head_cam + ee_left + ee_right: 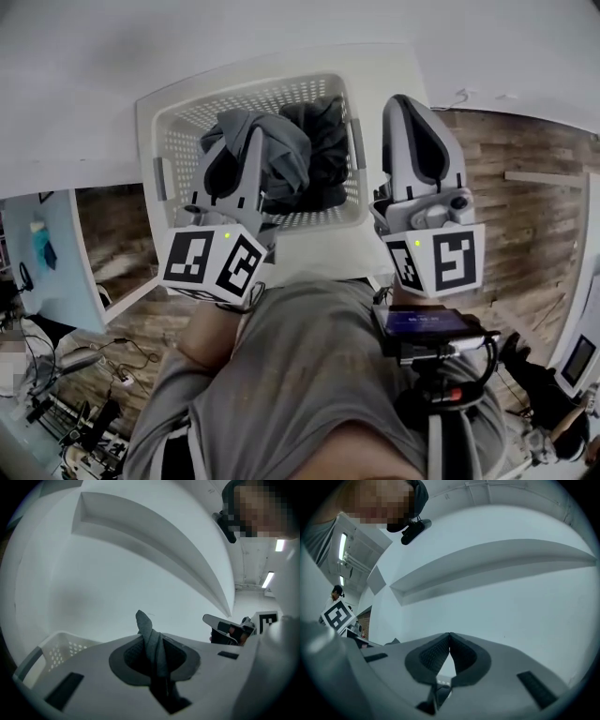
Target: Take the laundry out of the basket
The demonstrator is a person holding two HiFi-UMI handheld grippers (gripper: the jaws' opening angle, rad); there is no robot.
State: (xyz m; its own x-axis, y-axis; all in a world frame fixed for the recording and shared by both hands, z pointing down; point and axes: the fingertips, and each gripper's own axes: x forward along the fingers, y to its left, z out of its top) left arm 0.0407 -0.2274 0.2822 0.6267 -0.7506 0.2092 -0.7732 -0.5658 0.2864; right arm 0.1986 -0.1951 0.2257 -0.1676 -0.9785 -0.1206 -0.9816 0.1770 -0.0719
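My left tongs (151, 641) pinched a fold of the grey cloth garment (286, 155), most of it draped in the white perforated plastic laundry basket (155, 131) on the white counter (403, 70), apparently to lift it clear. My right tongs (449, 639) hovered closed and empty beside the basket.

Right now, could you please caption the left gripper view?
Left gripper shut on grey cloth, white basket at lower left.

Looks like a lab workroom here: white table (384, 70), plank floor (534, 178) beside it, cables (122, 361) strewn left of it, strip lights (268, 579) above.
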